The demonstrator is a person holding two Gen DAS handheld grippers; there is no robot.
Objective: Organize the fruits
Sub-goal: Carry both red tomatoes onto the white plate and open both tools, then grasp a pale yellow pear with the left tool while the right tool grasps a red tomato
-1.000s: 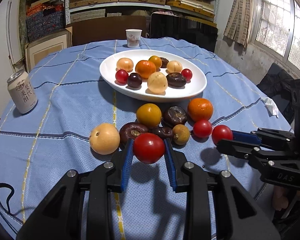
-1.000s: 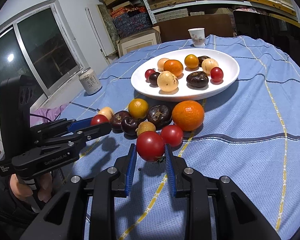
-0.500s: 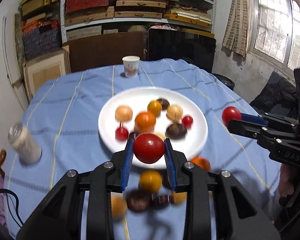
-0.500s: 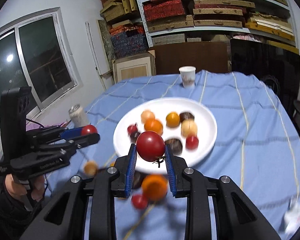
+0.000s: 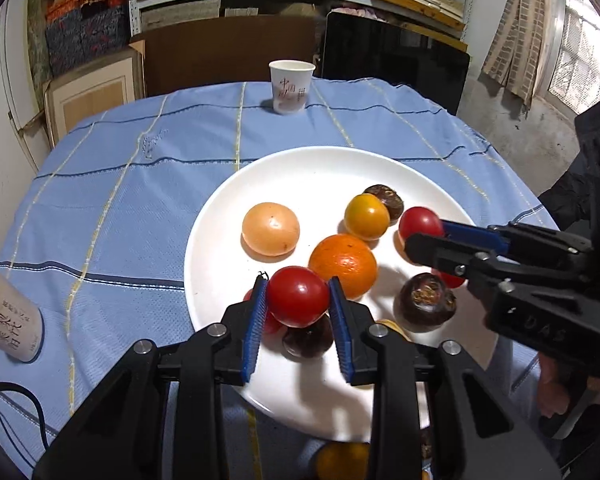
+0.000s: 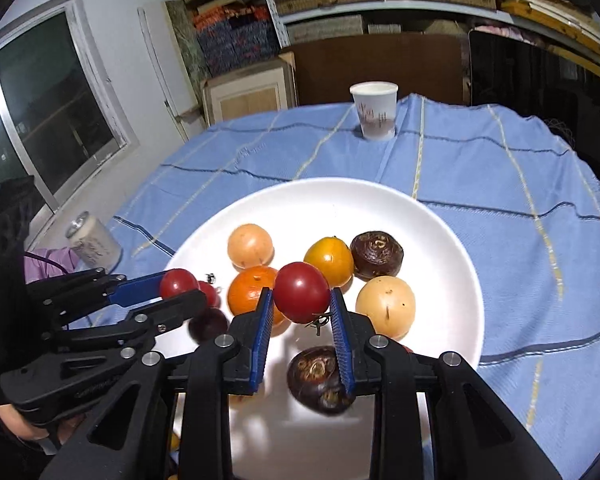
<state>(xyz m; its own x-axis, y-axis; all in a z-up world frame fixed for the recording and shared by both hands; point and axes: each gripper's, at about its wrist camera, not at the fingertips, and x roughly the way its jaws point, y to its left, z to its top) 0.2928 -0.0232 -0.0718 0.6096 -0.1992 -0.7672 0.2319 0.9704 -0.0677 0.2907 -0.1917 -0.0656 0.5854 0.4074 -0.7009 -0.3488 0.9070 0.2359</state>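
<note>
Left gripper [image 5: 298,297]: angled downward, blue pads clamped on a red tomato [image 5: 297,296] held between the fingertips. Right gripper [image 6: 302,298]: likewise angled downward, pads pressed on a second red tomato [image 6: 301,297], stem hanging below the fingertips. A hand [image 5: 556,384] gripped the right handle.

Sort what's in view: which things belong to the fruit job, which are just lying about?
Job:
- left gripper, shut on a red tomato
- right gripper, shut on another tomato
- white plate
- fruits on the plate, e.g. the orange

Lying about:
- paper cup
- drink can
- tablecloth
</note>
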